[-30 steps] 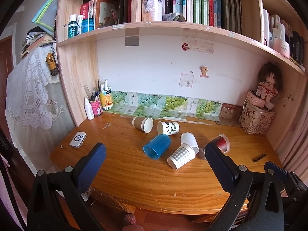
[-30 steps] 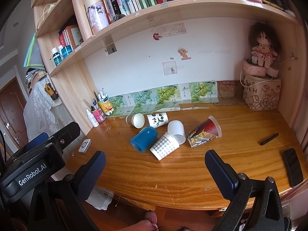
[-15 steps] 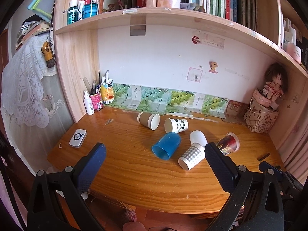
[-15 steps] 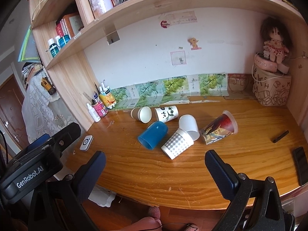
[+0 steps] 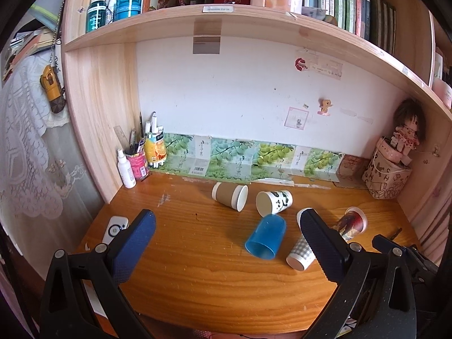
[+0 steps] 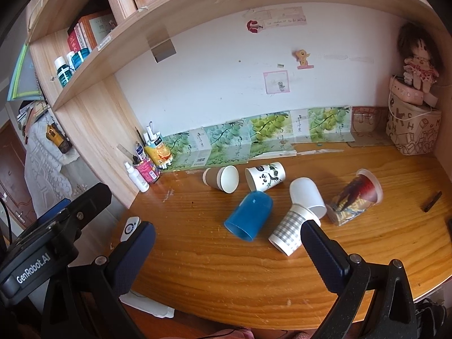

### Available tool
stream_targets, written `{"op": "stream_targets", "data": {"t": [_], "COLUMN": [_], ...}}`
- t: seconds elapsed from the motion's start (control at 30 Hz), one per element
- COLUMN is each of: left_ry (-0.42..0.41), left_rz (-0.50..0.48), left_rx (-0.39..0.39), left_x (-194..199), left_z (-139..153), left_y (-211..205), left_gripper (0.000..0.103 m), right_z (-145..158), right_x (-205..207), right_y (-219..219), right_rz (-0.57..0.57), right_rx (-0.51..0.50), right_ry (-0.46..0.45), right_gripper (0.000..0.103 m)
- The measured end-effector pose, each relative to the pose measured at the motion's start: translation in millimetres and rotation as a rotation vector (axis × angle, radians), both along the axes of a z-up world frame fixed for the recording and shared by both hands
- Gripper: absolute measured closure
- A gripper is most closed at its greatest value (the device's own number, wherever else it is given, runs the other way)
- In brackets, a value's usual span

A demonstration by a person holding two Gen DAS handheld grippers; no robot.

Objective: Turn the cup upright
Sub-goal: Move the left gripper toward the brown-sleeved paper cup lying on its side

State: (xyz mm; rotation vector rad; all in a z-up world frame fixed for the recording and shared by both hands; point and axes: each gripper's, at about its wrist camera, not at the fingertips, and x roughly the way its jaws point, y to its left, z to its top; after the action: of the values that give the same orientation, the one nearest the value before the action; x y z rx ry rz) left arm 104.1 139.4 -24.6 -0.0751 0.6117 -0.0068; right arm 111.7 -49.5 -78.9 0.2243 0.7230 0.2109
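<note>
Several cups lie on their sides on the wooden desk (image 5: 197, 276): a blue plastic cup (image 5: 265, 240) (image 6: 249, 215), a brown paper cup (image 5: 229, 196) (image 6: 221, 178), a panda-print cup (image 5: 273, 202) (image 6: 265, 175), a checked cup (image 5: 300, 253) (image 6: 292, 229), a plain white cup (image 6: 307, 197) and a red patterned cup (image 5: 351, 223) (image 6: 356, 197). My left gripper (image 5: 226, 226) is open and empty, above the desk's front, short of the cups. My right gripper (image 6: 227, 233) is open and empty, near the blue cup.
A pen pot, cans and a spray bottle (image 5: 127, 169) stand at the back left. A white remote (image 5: 115, 227) lies at the left edge. A patterned bag with a doll (image 6: 412, 127) stands at the back right. A black pen (image 6: 431, 201) lies at the right.
Both grippers have moved forward and closer to the desk, so the cups look larger. Jaws stay open. No cup has moved.
</note>
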Motion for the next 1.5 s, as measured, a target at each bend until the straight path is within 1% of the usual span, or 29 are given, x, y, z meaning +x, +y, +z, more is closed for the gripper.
{"op": "stream_targets", "data": {"t": [0.13, 0.37, 0.57, 0.8, 1.0, 1.13, 1.27, 1.4, 1.5], "left_ry": [0.007, 0.063, 0.121, 0.136, 0.139, 0.134, 0.156, 0.173, 0.193], "left_rz": [-0.032, -0.113, -0.233, -0.371, -0.499, -0.577, -0.651, -0.718, -0.747], "left_rx": [0.004, -0.001, 0.038, 0.144, 0.252, 0.331, 0.399, 0.495, 0.568], "left_x": [18, 56, 85, 112, 135, 147, 161, 173, 182], "left_z": [-1, -10, -19, -24, -30, -38, -52, -72, -92], "left_y": [18, 42, 54, 57, 49, 39, 24, 6, -5], "left_gripper": [0.001, 0.001, 0.001, 0.001, 0.001, 0.001, 0.001, 0.001, 0.001], "right_z": [-5, -20, -37, -58, -67, -71, -84, -102, -114], "right_x": [20, 50, 70, 88, 105, 119, 138, 159, 175], "right_y": [15, 27, 28, 32, 28, 21, 11, -2, -8], "right_rz": [-0.019, -0.088, -0.159, -0.228, -0.279, -0.292, -0.299, -0.304, -0.291], "right_rx": [0.021, 0.078, 0.161, 0.278, 0.415, 0.495, 0.597, 0.700, 0.729], "right_ry": [0.029, 0.116, 0.207, 0.305, 0.352, 0.378, 0.410, 0.451, 0.473], "right_gripper": [0.000, 0.000, 0.000, 0.000, 0.000, 0.000, 0.000, 0.000, 0.000]}}
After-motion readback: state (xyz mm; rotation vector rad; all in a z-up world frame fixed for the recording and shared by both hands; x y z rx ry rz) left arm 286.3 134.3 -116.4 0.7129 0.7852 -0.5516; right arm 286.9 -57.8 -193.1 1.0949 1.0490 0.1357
